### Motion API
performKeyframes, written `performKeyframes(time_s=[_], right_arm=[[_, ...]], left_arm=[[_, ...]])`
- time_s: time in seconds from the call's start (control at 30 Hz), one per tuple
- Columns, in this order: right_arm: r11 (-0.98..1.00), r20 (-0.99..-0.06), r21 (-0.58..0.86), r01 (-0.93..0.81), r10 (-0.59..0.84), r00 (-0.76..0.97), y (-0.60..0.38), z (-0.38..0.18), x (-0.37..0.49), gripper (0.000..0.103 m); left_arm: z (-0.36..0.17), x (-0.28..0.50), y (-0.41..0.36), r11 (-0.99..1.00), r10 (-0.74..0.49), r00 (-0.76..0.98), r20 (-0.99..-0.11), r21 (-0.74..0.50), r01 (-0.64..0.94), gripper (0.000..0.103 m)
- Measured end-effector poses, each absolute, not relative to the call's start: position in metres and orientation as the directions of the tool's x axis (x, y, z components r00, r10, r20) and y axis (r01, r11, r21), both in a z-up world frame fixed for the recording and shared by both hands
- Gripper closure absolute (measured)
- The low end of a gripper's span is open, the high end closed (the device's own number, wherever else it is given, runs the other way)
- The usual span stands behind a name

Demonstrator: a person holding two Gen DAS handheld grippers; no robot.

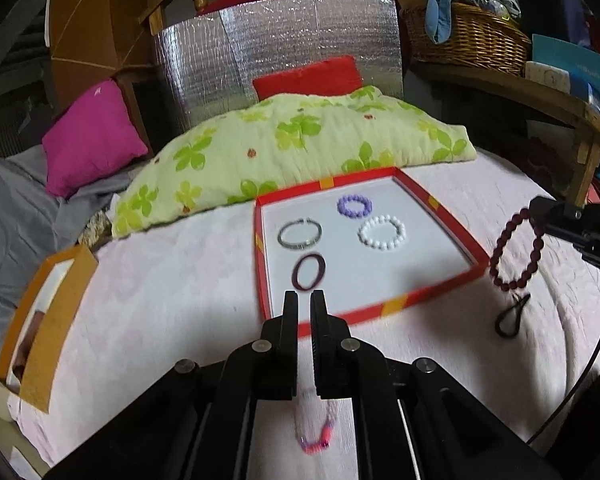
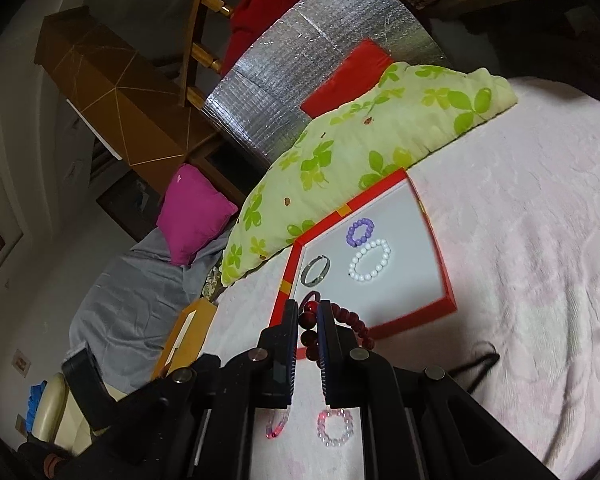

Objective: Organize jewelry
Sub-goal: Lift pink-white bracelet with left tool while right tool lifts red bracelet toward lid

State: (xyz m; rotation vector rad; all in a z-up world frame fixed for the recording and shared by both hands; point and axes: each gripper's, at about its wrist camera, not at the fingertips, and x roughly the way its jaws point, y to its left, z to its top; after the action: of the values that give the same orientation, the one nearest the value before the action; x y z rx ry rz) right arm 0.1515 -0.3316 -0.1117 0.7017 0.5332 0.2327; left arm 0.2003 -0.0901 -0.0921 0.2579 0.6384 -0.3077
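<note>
A red tray with a white floor [image 1: 452,282] [image 2: 446,304] lies on the pink bedspread. In it lie a purple bead bracelet [image 1: 354,205] [image 2: 361,231], a white pearl bracelet [image 1: 381,233] [image 2: 370,261], a silver bangle [image 1: 299,233] [image 2: 315,270] and a dark hair band [image 1: 308,271]. My right gripper [image 2: 309,307] is shut on a dark red bead bracelet [image 1: 516,250] [image 2: 350,320], held in the air by the tray's near right side. My left gripper [image 1: 304,300] is nearly shut and empty, just in front of the tray. A pink-purple bracelet [image 1: 315,438] lies under it.
A black hair tie [image 1: 510,318] [image 2: 478,364] lies on the bedspread right of the tray. A clear pink bead bracelet [image 2: 335,427] and a pink one [image 2: 278,426] lie near me. A green flowered pillow [image 1: 300,140] sits behind the tray, an orange box [image 1: 44,320] at the left.
</note>
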Motion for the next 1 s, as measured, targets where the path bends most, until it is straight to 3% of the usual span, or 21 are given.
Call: performKeyframes(time_s=[0.6,1.0], right_arm=[[0.801,-0.447,0.598,-0.026,0.360,0.819,-0.326,-0.103,0.217,0.092],[0.822,-0.491,0.569,-0.024,0.364,0.791,-0.321,-0.110,0.240,0.092]], left_arm=[[-0.093,0.260,-0.123,0.923,-0.199,0.751,-0.630,0.136,0.359,0.097],[-0.105,0.275,-0.101,0.923,-0.249,0.688,-0.682,0.048,0.382,0.097]])
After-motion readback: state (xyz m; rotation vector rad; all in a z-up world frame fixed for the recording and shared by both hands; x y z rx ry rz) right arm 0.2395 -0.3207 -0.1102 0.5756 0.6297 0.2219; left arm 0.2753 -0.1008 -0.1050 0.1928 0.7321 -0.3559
